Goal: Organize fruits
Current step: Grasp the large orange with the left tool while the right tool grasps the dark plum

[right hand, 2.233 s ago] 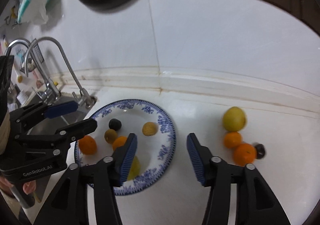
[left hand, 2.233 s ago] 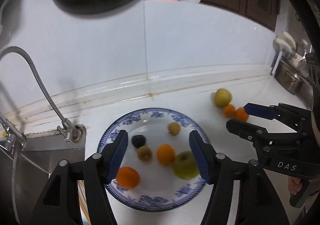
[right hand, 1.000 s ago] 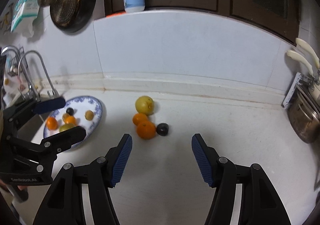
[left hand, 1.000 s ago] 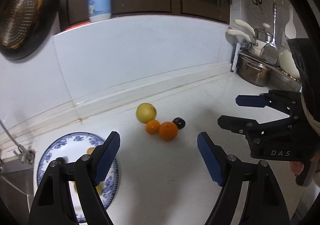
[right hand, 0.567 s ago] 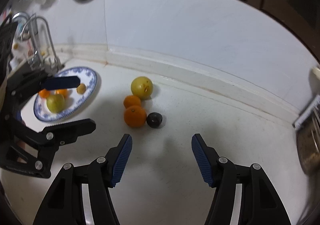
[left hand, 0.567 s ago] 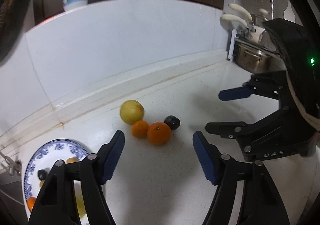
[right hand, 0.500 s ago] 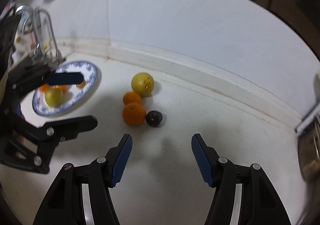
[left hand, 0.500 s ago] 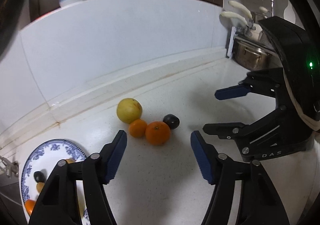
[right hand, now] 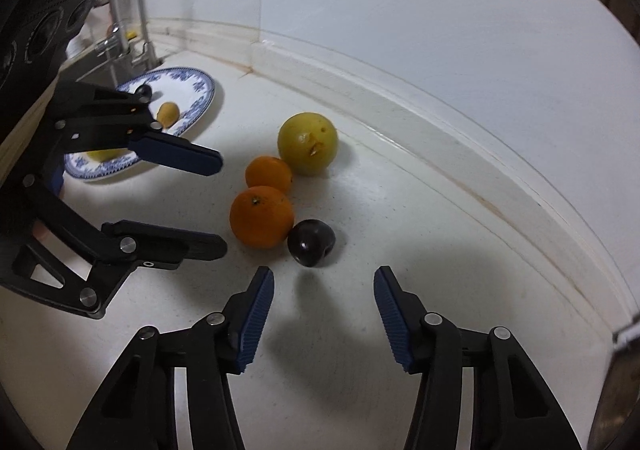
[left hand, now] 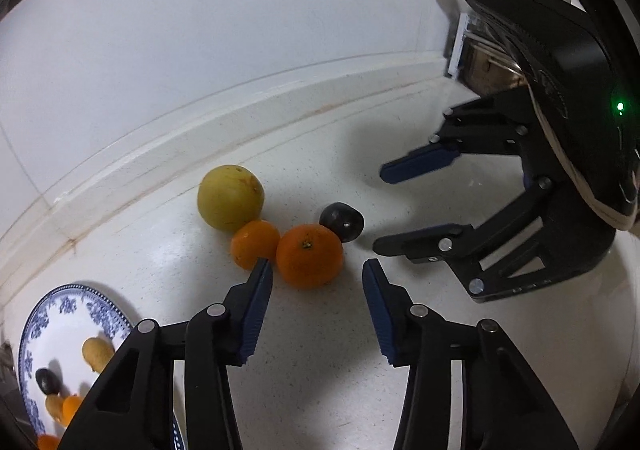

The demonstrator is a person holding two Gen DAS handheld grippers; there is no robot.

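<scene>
Glossy glazed plate [right hand: 202, 96], speckled smooth countertop [right hand: 400, 250], dimpled orange [right hand: 262, 216] – matt black plastic tongs [right hand: 322, 308], ribbed pads [right hand: 256, 314].

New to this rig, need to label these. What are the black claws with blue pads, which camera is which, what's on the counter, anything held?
No robot arm here: a person holds one two-finger gripper in each hand, and each gripper carries a fisheye camera looking forward along its fingers.

In the left wrist view, the left gripper fills the bottom and the right one enters from the right side. In the right wrist view, the right gripper is at the bottom and the left one comes in from the left.

On the white counter lie a yellow fruit, a small orange, a large orange and a dark plum, clustered together. A blue-patterned plate near the faucet holds more fruit.

Both grippers are open and hold nothing.
</scene>
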